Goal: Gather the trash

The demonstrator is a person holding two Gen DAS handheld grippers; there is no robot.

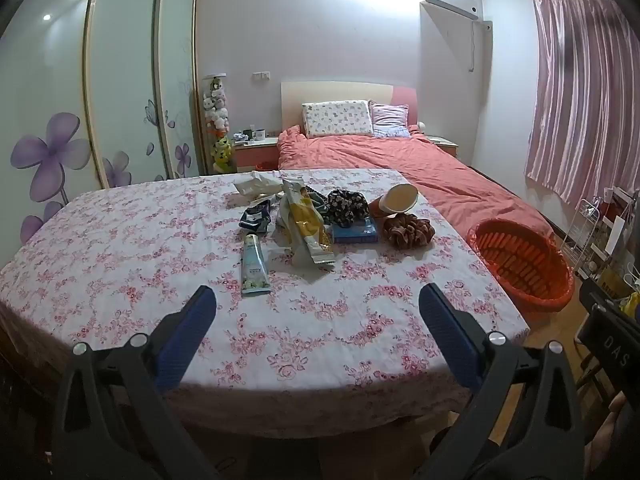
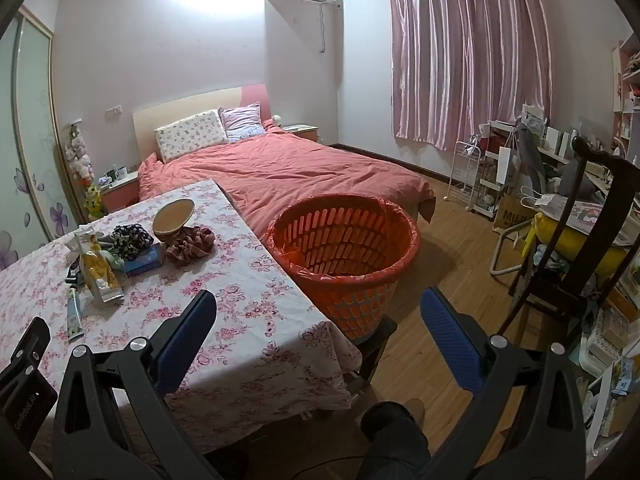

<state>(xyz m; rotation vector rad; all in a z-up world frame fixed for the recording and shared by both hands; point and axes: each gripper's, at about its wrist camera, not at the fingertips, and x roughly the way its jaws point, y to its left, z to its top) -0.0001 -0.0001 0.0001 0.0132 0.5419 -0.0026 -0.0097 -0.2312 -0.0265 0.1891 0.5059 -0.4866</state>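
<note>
On the floral-clothed table [image 1: 120, 240] lies a pile: a pale blue tube [image 1: 253, 266], a yellow snack wrapper [image 1: 306, 228], a dark pouch [image 1: 256, 218], crumpled white packaging [image 1: 258, 186], a tipped paper cup [image 1: 394, 200], a blue box [image 1: 356, 232], a brown scrunchie [image 1: 408, 230] and a dark floral scrunchie [image 1: 346, 206]. An orange basket [image 2: 344, 256] with a red liner stands at the table's right edge. My left gripper [image 1: 316, 308] is open and empty above the near part of the table. My right gripper [image 2: 318, 308] is open and empty, in front of the basket.
A bed with a coral duvet [image 2: 288, 168] lies behind the table. A dark wooden chair [image 2: 592, 240] and cluttered shelves [image 2: 520, 168] stand on the right. A wardrobe with flower decals [image 1: 100, 100] is on the left. The person's leg [image 2: 396, 432] is below the right gripper.
</note>
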